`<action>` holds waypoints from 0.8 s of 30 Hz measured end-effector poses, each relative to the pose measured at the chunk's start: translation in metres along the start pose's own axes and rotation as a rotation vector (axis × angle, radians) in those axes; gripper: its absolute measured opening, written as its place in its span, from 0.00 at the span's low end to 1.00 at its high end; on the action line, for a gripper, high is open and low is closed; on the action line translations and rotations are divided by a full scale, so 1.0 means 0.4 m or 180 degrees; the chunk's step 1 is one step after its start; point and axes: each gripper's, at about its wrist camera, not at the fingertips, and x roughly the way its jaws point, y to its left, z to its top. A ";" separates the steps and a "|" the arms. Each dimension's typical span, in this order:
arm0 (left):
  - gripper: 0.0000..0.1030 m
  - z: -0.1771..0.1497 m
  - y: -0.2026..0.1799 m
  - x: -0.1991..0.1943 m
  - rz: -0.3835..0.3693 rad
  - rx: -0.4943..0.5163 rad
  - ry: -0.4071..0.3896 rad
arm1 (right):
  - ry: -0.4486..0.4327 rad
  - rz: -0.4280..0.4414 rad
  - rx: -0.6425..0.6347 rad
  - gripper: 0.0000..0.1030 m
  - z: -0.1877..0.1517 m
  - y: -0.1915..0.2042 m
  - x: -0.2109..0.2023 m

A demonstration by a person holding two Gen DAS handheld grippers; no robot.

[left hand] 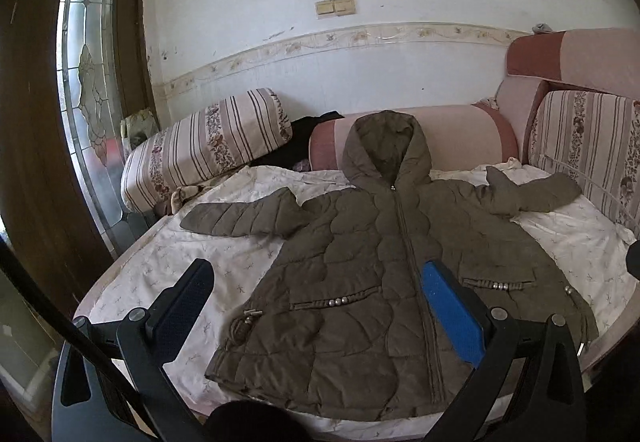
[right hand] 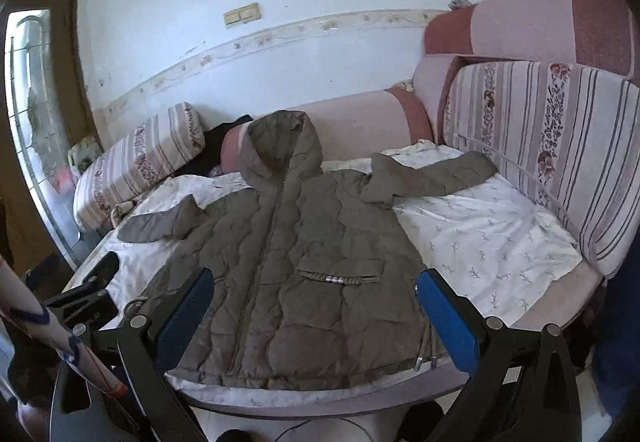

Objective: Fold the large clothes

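An olive-brown quilted hooded jacket (left hand: 380, 254) lies flat, front up and zipped, on a white floral sheet (left hand: 160, 274) over a sofa bed, both sleeves spread outwards. It also shows in the right wrist view (right hand: 288, 262). My left gripper (left hand: 320, 294) is open and empty, hovering above the jacket's lower left half. My right gripper (right hand: 316, 302) is open and empty, hovering above the jacket's hem and right pocket. The left gripper's fingers (right hand: 96, 278) show at the left edge of the right wrist view.
Striped floral cushions stand at the back left (left hand: 208, 145) and right (right hand: 560, 145). A pink bolster (left hand: 440, 133) lies behind the hood. A dark garment (left hand: 296, 137) lies at the back. A glass-panelled wooden door (left hand: 80, 101) is at left.
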 end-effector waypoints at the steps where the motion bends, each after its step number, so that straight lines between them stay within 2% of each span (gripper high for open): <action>1: 1.00 -0.005 0.003 0.001 -0.0026 -0.0033 0.0015 | -0.0055 0.0010 -0.0018 1.00 0.007 0.005 -0.009; 5: 1.00 -0.009 0.033 0.016 0.0011 -0.0104 0.0166 | -0.0053 -0.0006 -0.0146 1.00 0.013 0.047 -0.005; 10: 1.00 -0.011 0.046 0.056 0.0029 -0.0203 0.0385 | 0.0224 0.0055 -0.0230 1.00 -0.003 0.085 0.051; 24: 1.00 -0.018 0.065 0.096 -0.0082 -0.0281 0.0681 | 0.0413 0.0007 -0.0357 1.00 -0.024 0.125 0.094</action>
